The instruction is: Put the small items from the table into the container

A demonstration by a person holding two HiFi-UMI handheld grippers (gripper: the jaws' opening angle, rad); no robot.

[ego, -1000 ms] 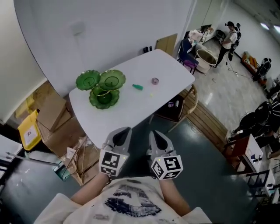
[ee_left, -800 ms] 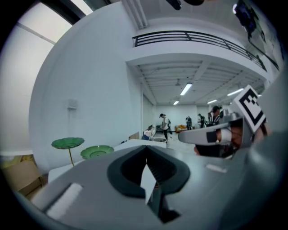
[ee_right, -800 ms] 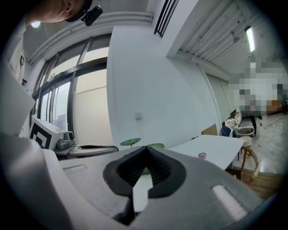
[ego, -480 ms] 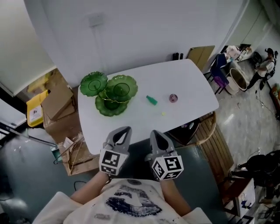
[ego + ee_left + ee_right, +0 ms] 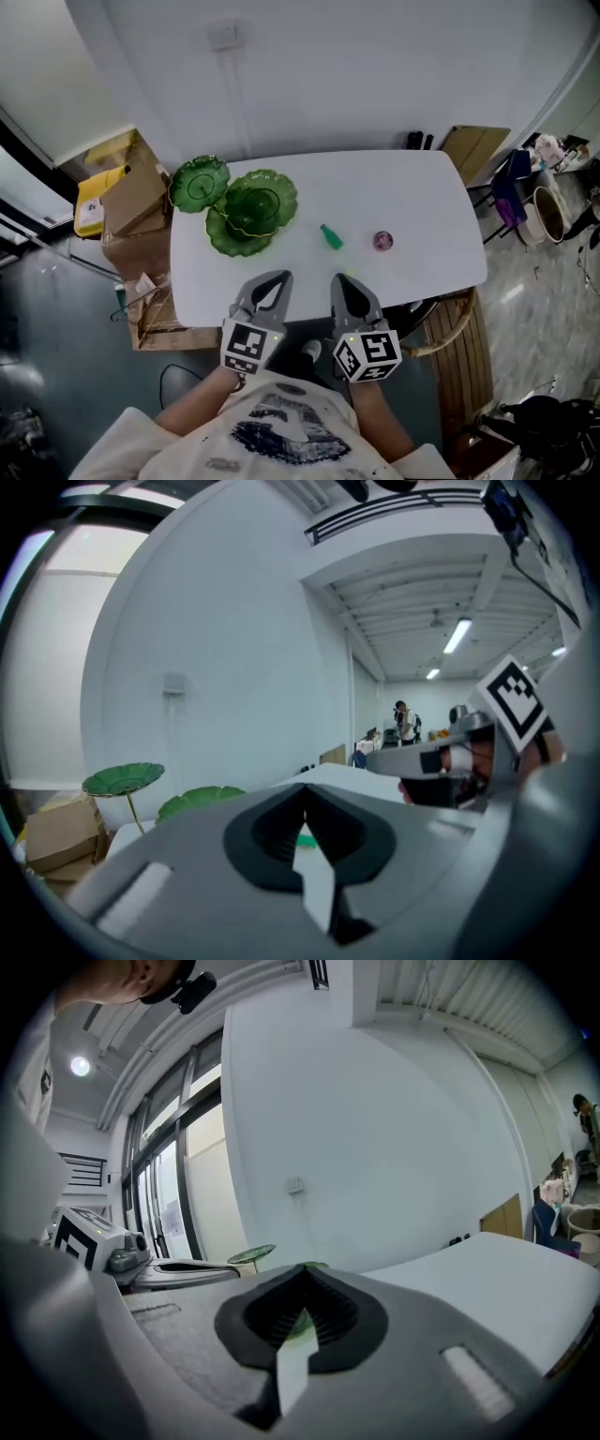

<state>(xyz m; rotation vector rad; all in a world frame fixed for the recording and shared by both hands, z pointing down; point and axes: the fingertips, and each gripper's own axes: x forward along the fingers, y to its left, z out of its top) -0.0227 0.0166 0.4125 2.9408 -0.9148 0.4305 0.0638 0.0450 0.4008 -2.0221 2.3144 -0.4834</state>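
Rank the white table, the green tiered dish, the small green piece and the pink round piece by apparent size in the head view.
1. white table
2. green tiered dish
3. small green piece and pink round piece: too alike to rank.

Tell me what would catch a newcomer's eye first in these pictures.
A cluster of green dishes stands out at the left end of the white table. Right of it lie a small green piece and a round pink piece, apart. At the near edge the left tool and the right tool are held side by side, both shut and empty.
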